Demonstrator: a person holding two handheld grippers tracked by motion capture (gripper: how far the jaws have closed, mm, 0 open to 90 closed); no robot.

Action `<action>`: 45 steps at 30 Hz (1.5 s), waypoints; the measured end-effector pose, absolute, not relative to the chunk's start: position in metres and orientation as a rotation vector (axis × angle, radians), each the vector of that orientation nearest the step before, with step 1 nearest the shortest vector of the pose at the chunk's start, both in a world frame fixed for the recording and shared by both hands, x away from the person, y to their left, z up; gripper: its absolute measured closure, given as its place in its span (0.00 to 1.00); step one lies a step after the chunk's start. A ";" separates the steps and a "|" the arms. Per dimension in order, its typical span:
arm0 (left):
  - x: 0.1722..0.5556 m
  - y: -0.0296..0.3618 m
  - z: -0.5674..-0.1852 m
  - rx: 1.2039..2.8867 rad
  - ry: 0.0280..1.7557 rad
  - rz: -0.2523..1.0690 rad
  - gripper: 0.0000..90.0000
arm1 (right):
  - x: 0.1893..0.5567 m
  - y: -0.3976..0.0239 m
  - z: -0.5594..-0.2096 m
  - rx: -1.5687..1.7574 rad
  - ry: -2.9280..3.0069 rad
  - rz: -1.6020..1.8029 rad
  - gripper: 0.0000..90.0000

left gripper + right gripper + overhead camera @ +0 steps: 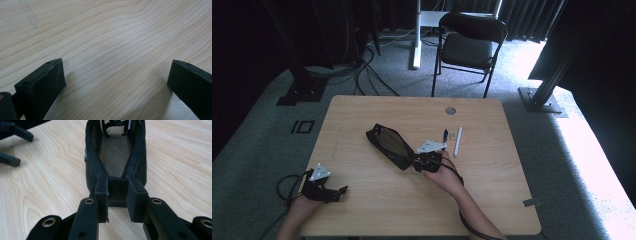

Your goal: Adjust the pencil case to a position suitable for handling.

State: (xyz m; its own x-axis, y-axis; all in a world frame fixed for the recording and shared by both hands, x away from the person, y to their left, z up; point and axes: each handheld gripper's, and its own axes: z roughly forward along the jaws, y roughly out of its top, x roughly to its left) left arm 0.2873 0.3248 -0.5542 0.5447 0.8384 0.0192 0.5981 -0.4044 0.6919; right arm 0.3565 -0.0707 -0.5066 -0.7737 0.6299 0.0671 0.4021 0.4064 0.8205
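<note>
In the high view the right gripper (421, 161) holds a black mesh pouch (388, 144) by its near end, mid-counter (362, 205); a blue pen (445, 137) and a white pen (458, 141) lie just beyond. The right gripper view shows the jaws pinching the end of the pouch (113, 157), which gapes open. The left gripper (328, 194) rests near the counter's left edge, and its own view shows its jaws wide over bare wood.

Black mesh pouch (389, 145), unzipped and gaping, lies slantwise mid-table, apparently empty, one end pinched.
</note>
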 end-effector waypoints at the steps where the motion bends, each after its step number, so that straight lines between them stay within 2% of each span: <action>1: 0.287 0.325 -0.554 2.144 1.153 0.487 0.02 | 0.354 -0.074 -0.507 0.911 2.412 1.302 0.81; 22: 0.287 0.325 -0.554 2.144 1.153 0.487 0.02 | 0.315 -0.145 -0.507 1.005 2.401 1.282 0.81; 45: 0.287 0.325 -0.554 2.143 1.154 0.487 0.02 | 0.275 -0.192 -0.507 1.039 2.386 1.250 0.81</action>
State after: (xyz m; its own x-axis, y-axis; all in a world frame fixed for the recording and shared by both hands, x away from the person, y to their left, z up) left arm 0.2873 0.3248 -0.5543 0.5439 0.8390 0.0180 0.5987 -0.4030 0.6923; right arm 0.2753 -0.1918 -0.5068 -0.7127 0.6945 0.0988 0.4764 0.3759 0.7948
